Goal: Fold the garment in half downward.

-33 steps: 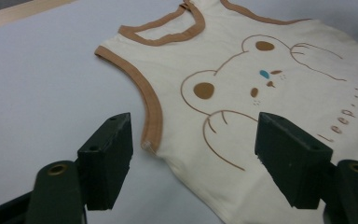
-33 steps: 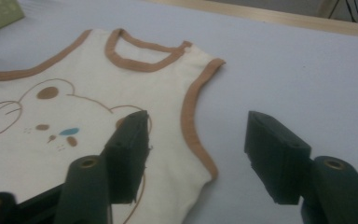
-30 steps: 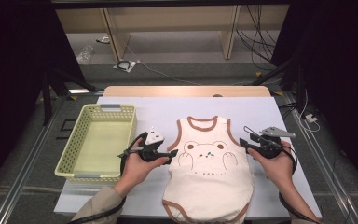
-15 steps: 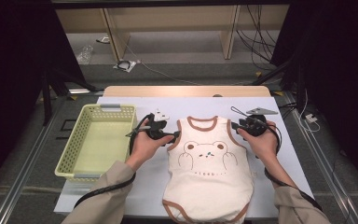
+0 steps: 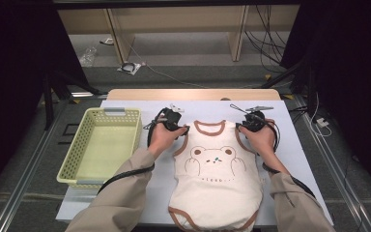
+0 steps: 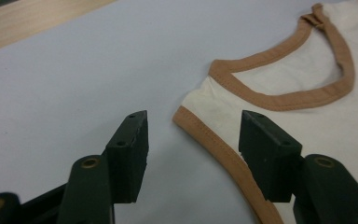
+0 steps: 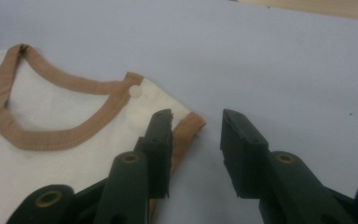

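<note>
A cream baby bodysuit (image 5: 215,183) with brown trim and a bear print lies flat on the pale table cover (image 5: 294,150), neck toward the far side. My left gripper (image 5: 185,129) is at its left shoulder. In the left gripper view the jaws of the left gripper (image 6: 195,120) straddle the brown-edged shoulder corner of the bodysuit (image 6: 307,121) without pressing it; they have just been closing. My right gripper (image 5: 239,128) is at the right shoulder. Its jaws have also just been closing, and the right gripper (image 7: 196,116) stands open around the bodysuit's (image 7: 74,158) corner.
A pale yellow plastic basket (image 5: 72,154) stands on the table's left side, beside my left forearm. The wooden table edge (image 5: 193,94) runs along the far side. Cables trail from both grippers over the cover.
Both hands have moved away from me, from the bodysuit's middle up to its shoulders. Both pairs of jaws have narrowed and now sit around the shoulder corners.
</note>
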A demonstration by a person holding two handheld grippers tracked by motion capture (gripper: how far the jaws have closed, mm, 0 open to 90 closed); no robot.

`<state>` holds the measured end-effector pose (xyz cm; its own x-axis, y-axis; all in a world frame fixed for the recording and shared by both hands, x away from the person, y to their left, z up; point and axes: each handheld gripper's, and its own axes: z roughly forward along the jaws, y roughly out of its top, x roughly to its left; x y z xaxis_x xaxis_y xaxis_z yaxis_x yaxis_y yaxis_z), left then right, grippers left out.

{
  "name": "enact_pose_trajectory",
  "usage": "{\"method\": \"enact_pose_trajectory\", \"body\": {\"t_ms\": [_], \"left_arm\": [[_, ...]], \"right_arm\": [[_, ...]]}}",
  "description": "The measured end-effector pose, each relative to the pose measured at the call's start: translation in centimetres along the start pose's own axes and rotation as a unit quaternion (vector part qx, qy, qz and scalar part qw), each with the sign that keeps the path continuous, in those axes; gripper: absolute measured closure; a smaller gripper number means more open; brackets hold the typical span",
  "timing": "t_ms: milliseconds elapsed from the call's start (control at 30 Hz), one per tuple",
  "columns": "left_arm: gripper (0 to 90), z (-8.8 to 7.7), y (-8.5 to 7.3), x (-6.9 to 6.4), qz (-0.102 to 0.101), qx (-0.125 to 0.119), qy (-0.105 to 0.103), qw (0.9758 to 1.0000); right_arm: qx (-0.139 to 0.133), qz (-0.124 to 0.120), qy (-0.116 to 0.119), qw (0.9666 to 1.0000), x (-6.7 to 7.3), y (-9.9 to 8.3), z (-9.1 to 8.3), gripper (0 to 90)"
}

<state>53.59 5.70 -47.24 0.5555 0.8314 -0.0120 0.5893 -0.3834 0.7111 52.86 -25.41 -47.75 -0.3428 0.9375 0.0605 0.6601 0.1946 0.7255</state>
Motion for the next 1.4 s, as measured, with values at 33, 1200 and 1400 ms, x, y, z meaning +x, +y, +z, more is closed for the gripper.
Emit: {"method": "enact_pose_trajectory", "body": {"t_ms": [33, 1200, 1400], "left_arm": [[42.8, 0.3, 0.1, 0.1, 0.001, 0.003, 0.002, 1.0000], [84.2, 2.0, 0.2, -0.5, -0.027, 0.025, -0.031, 0.9989], [86.9, 1.7, 0.3, -0.5, -0.038, 0.020, -0.029, 0.9987]], "right_arm": [[0.003, -0.003, -0.004, 1.0000, -0.1, 0.1, 0.3, 64.9], [0.035, -0.009, 0.012, 0.9993, 0.6, 0.7, 1.5, 84.3], [0.030, -0.011, 0.006, 0.9995, 0.7, 0.7, 1.4, 85.4]]}}
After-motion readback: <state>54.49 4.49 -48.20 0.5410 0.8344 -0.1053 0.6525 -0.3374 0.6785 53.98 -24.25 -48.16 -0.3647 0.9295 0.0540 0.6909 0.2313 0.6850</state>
